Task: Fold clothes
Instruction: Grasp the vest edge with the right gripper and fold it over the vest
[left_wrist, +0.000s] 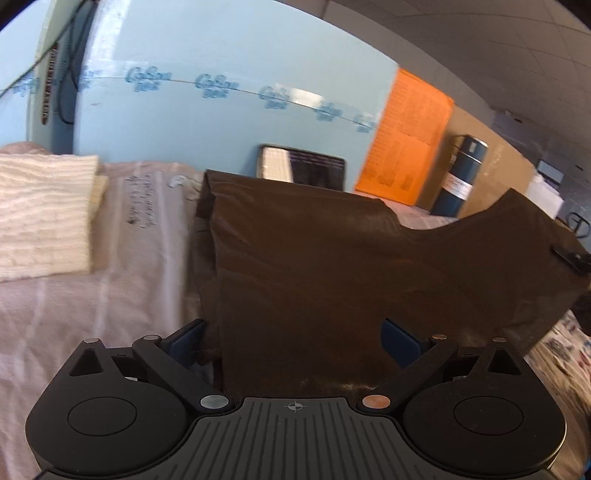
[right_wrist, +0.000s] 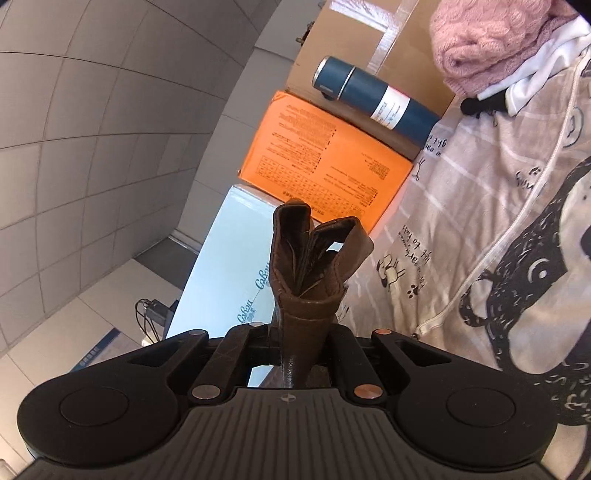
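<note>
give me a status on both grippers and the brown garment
Left hand-held gripper open, brown garment draped between its fingers. Right hand-held gripper shut on bunched garment edge. Blue flask and orange box beyond, not blocking.

The left wrist view looks level across the bed; the right wrist view is rolled sideways. Both show the orange cardboard box (left_wrist: 404, 138) (right_wrist: 325, 155) and blue cylindrical flask (left_wrist: 460, 175) (right_wrist: 373, 98).
</note>
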